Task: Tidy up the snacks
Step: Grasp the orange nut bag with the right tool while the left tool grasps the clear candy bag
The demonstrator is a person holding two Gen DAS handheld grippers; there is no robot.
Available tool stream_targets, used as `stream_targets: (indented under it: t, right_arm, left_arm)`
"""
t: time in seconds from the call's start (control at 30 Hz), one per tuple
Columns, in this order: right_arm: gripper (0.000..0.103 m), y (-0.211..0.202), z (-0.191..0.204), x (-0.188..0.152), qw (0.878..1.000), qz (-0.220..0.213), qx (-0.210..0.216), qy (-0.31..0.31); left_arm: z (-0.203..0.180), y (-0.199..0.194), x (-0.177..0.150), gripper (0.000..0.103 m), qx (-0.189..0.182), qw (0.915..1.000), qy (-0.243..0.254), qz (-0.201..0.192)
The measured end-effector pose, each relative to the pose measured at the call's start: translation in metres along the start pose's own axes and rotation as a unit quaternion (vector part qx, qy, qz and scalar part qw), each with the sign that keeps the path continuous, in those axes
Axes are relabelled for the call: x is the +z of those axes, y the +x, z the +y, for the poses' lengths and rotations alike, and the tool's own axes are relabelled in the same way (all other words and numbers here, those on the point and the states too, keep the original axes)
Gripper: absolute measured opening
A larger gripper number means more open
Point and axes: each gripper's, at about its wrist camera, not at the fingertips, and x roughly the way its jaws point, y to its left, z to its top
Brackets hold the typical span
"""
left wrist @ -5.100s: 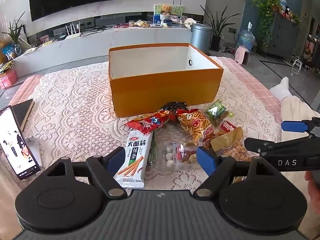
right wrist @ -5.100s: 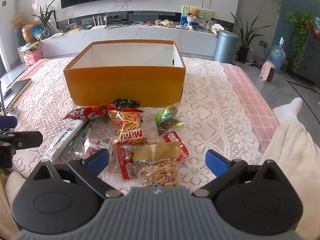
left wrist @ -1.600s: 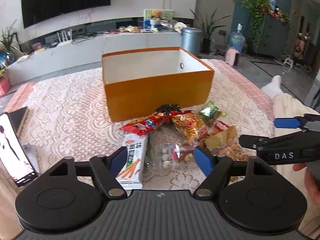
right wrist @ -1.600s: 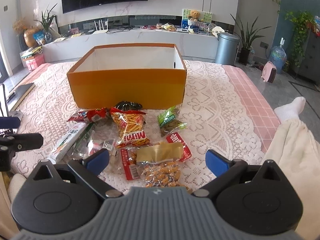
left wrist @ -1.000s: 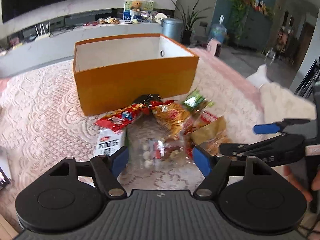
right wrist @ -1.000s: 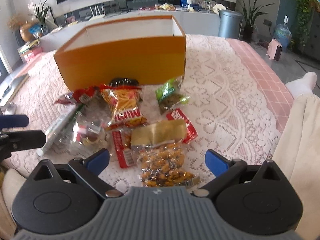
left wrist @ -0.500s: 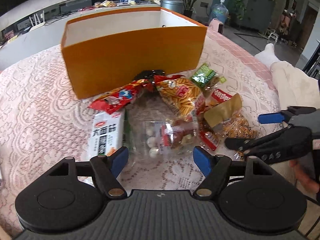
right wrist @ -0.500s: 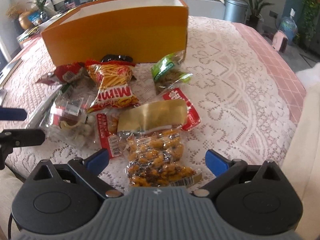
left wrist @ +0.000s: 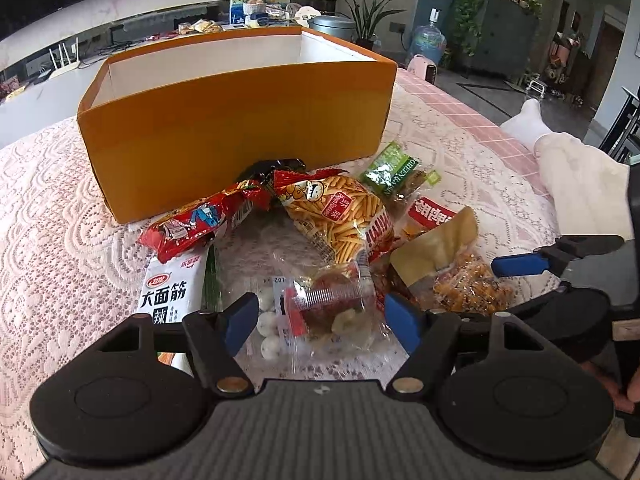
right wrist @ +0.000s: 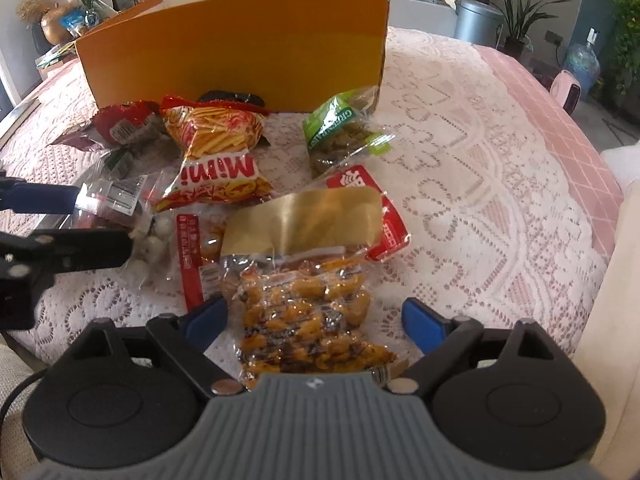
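Observation:
An open orange box (left wrist: 236,120) (right wrist: 240,56) stands on the lace cloth with several snack packs piled in front of it. My left gripper (left wrist: 320,320) is open, its fingers either side of a clear bag of mixed snacks (left wrist: 324,312). My right gripper (right wrist: 316,320) is open, straddling a clear bag of brown nuts with a gold top (right wrist: 308,320). Nearby lie a Mimi crisp pack (right wrist: 216,152), a green pack (right wrist: 340,132), a red pack (left wrist: 192,224) and a white stick pack (left wrist: 168,284).
The lace-covered table (right wrist: 480,184) has open cloth to the right of the pile. A white-clad leg (left wrist: 580,172) rests at the right edge. A TV wall, shelf, bin and plants stand behind the box.
Both grippers have moved down and forward toward the snack pile. The left now brackets the clear mixed bag and the right brackets the nut bag. Both stay open.

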Motion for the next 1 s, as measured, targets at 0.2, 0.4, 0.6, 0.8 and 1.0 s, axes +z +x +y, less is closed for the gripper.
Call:
stream_targets:
  t: [0.2, 0.4, 0.6, 0.8, 1.0]
  right_arm:
    - [0.077, -0.003, 0.003, -0.001, 1.000, -0.009, 0.001, -0.007]
    - [0.074, -0.007, 0.007, -0.002, 1.000, -0.013, -0.003, -0.018]
    - [0.072, -0.013, 0.009, -0.003, 0.999, -0.025, -0.007, -0.027]
    - [0.070, -0.028, 0.010, -0.003, 0.999, -0.039, -0.014, -0.025]
    - [0.068, -0.046, 0.011, 0.003, 0.997, -0.068, -0.006, -0.024]
  left_arm:
    - [-0.003, 0.006, 0.001, 0.074, 0.008, 1.0000, 0.000, 0.003]
    - [-0.002, 0.006, 0.001, 0.057, 0.002, 0.9999, -0.012, -0.002]
    - [-0.001, -0.001, -0.001, 0.051, 0.006, 0.9997, -0.021, -0.014]
    - [0.001, -0.018, -0.001, 0.050, 0.006, 0.9989, -0.029, -0.038]
    - [0.006, -0.038, 0.000, 0.050, 0.000, 0.9967, -0.049, -0.064]
